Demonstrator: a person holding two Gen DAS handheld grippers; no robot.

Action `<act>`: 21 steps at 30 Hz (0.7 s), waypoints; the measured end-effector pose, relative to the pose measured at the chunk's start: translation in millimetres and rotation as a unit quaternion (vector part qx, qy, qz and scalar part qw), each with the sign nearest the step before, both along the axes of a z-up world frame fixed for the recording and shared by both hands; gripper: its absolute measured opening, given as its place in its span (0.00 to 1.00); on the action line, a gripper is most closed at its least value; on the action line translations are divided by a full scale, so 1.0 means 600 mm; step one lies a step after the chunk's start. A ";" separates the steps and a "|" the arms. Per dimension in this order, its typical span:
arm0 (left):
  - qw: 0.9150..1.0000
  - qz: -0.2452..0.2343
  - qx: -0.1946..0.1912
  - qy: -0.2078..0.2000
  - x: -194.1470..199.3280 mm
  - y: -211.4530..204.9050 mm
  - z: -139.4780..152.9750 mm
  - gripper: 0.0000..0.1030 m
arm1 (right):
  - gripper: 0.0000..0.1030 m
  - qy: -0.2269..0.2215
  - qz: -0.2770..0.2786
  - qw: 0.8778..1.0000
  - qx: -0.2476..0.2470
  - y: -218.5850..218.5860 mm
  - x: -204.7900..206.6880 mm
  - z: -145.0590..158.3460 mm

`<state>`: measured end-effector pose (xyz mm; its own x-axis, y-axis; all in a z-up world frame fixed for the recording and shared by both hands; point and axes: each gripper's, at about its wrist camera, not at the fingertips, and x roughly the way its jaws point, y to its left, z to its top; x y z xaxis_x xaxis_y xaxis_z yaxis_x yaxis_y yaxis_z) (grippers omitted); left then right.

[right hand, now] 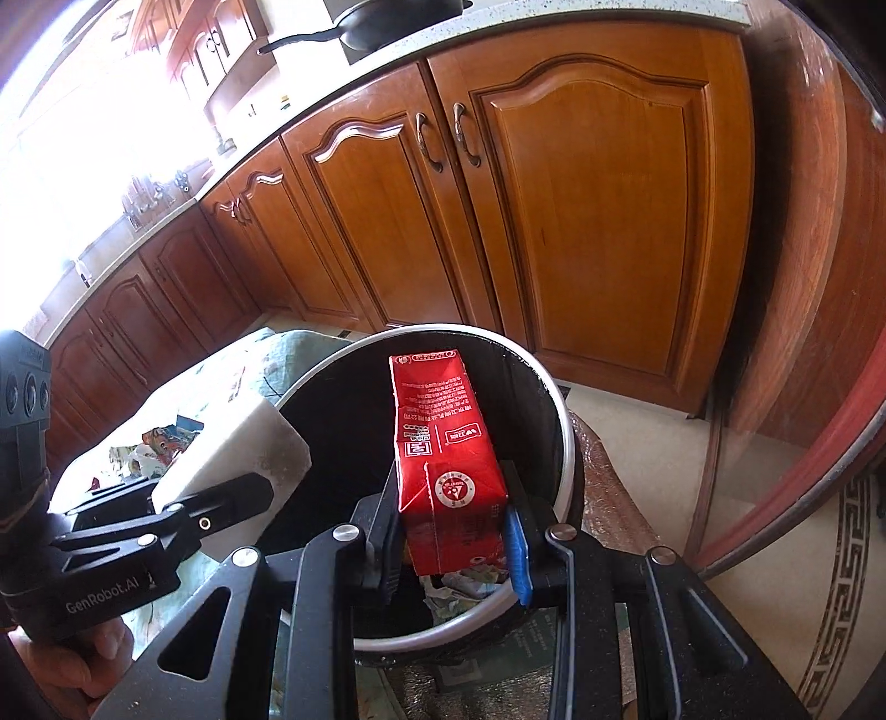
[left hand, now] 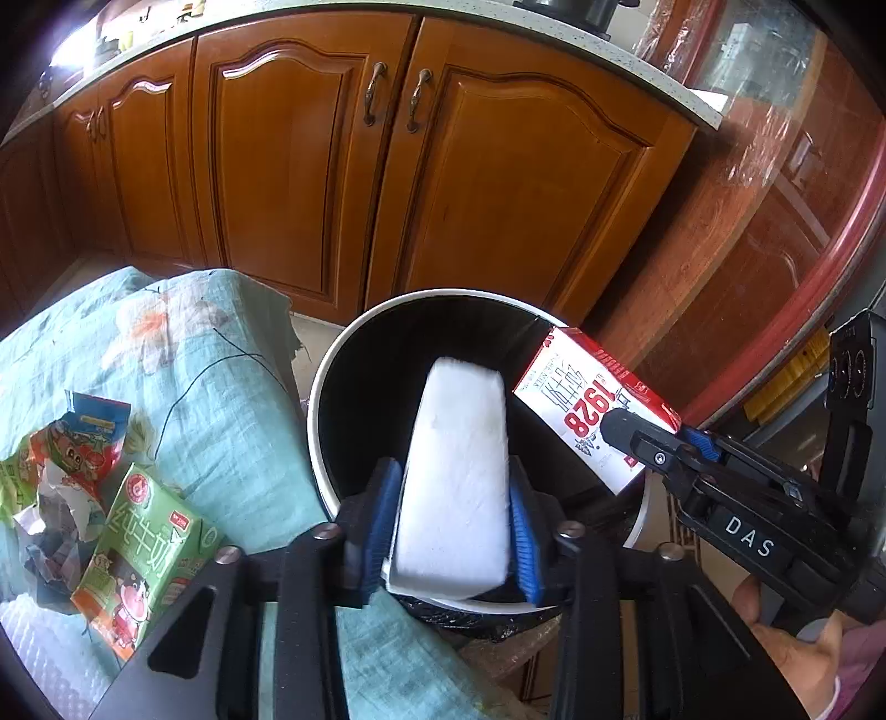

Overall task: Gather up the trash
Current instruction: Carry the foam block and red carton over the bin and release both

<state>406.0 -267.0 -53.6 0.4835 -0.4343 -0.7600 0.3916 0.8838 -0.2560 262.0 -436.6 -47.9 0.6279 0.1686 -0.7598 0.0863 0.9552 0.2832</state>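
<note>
Daylight pours in from the far left, blowing the window (right hand: 83,111) out to pure white in the right wrist view and flaring at the far-left corner of the left wrist view. The cabinet doors (left hand: 343,166) carry soft glare streaks. Fisheye bending curves the desk edge (left hand: 637,61); corners fall to black vignette. The bin interior (left hand: 376,354) is deep shadow.

Wooden cabinets (left hand: 343,183), frying pan (right hand: 387,22) on countertop (right hand: 554,27)

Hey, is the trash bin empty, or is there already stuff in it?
Not empty: crumpled wrappers lie at the bottom of the trash bin, seen below the red carton.
</note>
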 end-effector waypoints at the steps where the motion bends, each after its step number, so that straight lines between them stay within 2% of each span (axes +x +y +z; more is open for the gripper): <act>1: 1.000 0.005 -0.002 0.000 -0.001 0.002 0.001 0.51 | 0.32 0.000 -0.001 1.000 0.001 0.000 0.000 0.000; 2: 1.000 0.009 -0.006 -0.003 -0.005 0.005 0.003 0.58 | 0.39 -0.001 -0.003 1.000 0.004 0.001 -0.001 0.001; 4: 1.000 0.011 -0.010 -0.012 -0.016 0.013 0.009 0.60 | 0.50 -0.005 -0.007 1.000 0.012 -0.001 -0.003 0.004; 7: 0.999 0.023 -0.007 -0.028 -0.040 0.037 0.014 0.66 | 0.59 -0.015 -0.012 0.999 0.025 -0.002 -0.016 0.008; 9: 0.998 0.036 -0.011 -0.042 -0.067 0.062 0.015 0.72 | 0.71 -0.024 -0.018 0.999 0.035 -0.001 -0.028 0.011; 10: 0.998 0.040 -0.015 -0.044 -0.081 0.074 0.014 0.72 | 0.81 -0.031 -0.022 0.998 0.040 0.001 -0.034 0.013; 11: 0.998 0.043 -0.018 -0.046 -0.095 0.087 0.013 0.72 | 0.86 -0.039 -0.026 0.998 0.046 0.003 -0.042 0.015; 21: 0.994 0.089 -0.035 -0.053 -0.218 0.206 0.019 0.72 | 0.89 -0.055 -0.005 0.995 0.080 0.080 -0.092 0.019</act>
